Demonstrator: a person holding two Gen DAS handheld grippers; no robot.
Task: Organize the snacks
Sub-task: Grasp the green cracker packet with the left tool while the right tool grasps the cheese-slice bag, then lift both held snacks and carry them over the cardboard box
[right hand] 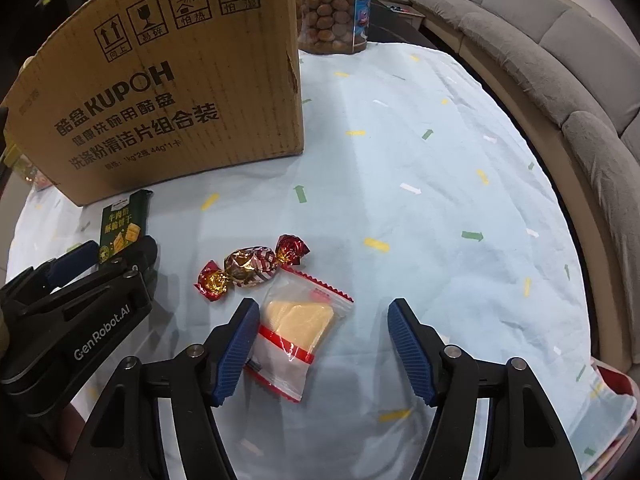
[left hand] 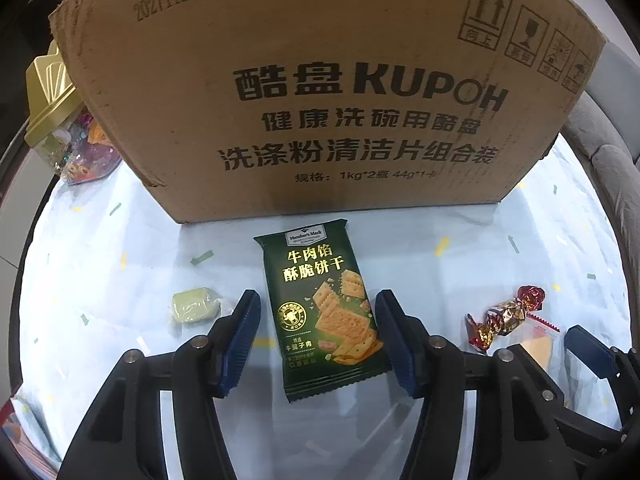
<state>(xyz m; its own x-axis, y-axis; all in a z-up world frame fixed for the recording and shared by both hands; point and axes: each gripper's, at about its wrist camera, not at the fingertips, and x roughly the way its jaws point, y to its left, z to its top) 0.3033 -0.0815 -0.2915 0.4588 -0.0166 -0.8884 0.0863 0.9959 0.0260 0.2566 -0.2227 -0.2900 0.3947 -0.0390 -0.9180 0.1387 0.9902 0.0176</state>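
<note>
A pale blue cloth (right hand: 400, 208), creased and printed with small arrows and dashes, is spread over the tabletop. On it a flat, glossy dark-green cracker packet (left hand: 322, 312) with crimped ends lies lengthwise between the ribbed blue pads of the left claw (left hand: 318, 340), whose jaws are spread wide on either side of it; the right pad is just beside the packet's edge, and whether it touches cannot be told. To the left of that claw a small, soft-looking pale green sweet (left hand: 195, 306) in clear film is seen. A twisted foil candy (right hand: 252, 266) — crinkled, in red, gold and brown — lies near the right claw (right hand: 324, 344), and touching it is a clear plastic sachet (right hand: 298, 328) with a zigzag red edge and a yellow wedge-shaped piece inside. The right claw is held low over the cloth with its jaws spread; its left pad rests at the sachet's edge, the other well apart on bare cloth. Directly behind the cracker packet a corrugated cardboard box (left hand: 320, 92) printed "KUPOH" stands upright, filling the view ahead. A gold-lidded clear jar of wrapped sweets (left hand: 64, 120) is partly hidden at its left, a clear tub of brown round snacks (right hand: 330, 20) at its right, and a grey sofa (right hand: 560, 60) curves beyond.
</note>
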